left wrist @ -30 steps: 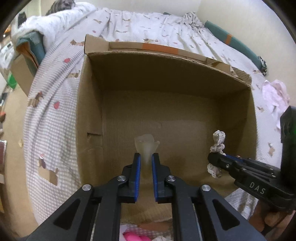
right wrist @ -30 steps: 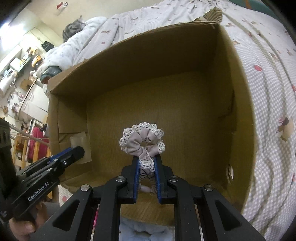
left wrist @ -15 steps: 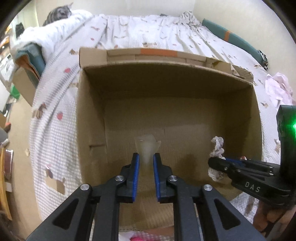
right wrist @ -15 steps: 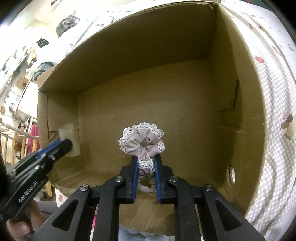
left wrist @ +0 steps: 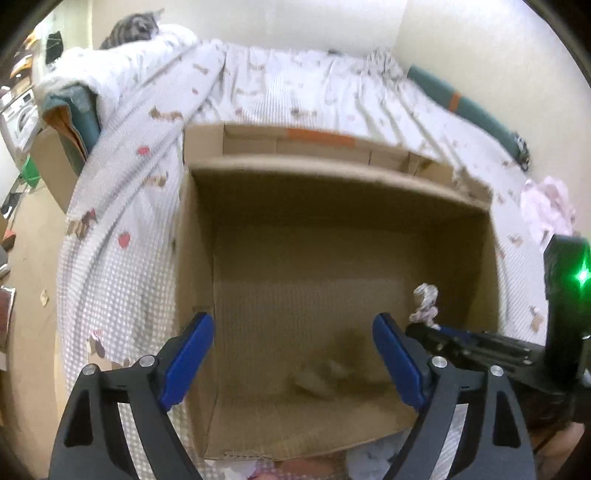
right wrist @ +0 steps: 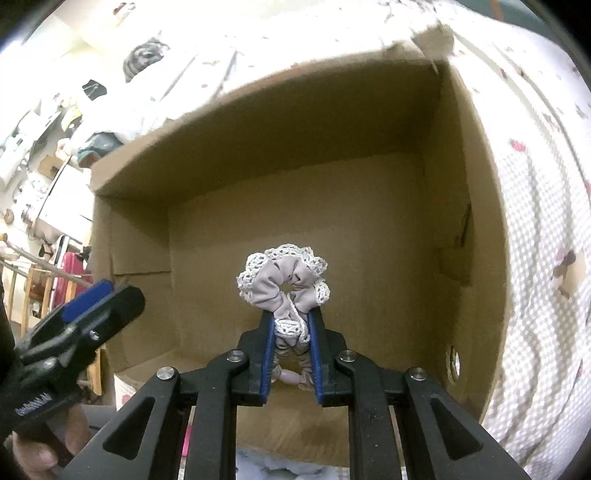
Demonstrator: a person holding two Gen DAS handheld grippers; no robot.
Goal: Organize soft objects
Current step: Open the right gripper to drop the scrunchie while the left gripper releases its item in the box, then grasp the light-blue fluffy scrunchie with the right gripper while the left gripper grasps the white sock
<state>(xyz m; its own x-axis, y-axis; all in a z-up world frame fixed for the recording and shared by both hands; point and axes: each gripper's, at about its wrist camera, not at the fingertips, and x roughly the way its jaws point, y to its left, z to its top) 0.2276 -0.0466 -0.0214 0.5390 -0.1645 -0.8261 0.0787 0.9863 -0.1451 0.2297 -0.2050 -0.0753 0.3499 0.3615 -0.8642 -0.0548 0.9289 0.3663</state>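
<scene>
An open cardboard box (left wrist: 332, 173) lies on a checked bedspread. Over its near edge my left gripper (left wrist: 291, 321) has its jaws opening wide, with nothing between them. Below, a small pale soft piece (left wrist: 317, 378) shows as a blur on the box floor. My right gripper (right wrist: 291, 317) hangs over the box (right wrist: 295, 184) with a grey scrunchie (right wrist: 266, 291) trimmed in white lace between its pads. Its jaws are starting to open, but the pads still press the fabric. The left wrist view shows that scrunchie (left wrist: 424, 302) at the right gripper's (left wrist: 417, 328) tip.
The checked bedspread (left wrist: 122, 240) surrounds the box. A pink cloth (left wrist: 546, 206) lies to the right, with a teal cushion (left wrist: 469, 107) behind it. A striped cat (left wrist: 136, 26) rests at the bed's far end. Furniture and clutter (right wrist: 40, 155) stand at the left.
My left gripper has sprung wide apart and risen slightly. The pale soft piece it held has dropped to the box floor. The right gripper still holds the scrunchie in place.
</scene>
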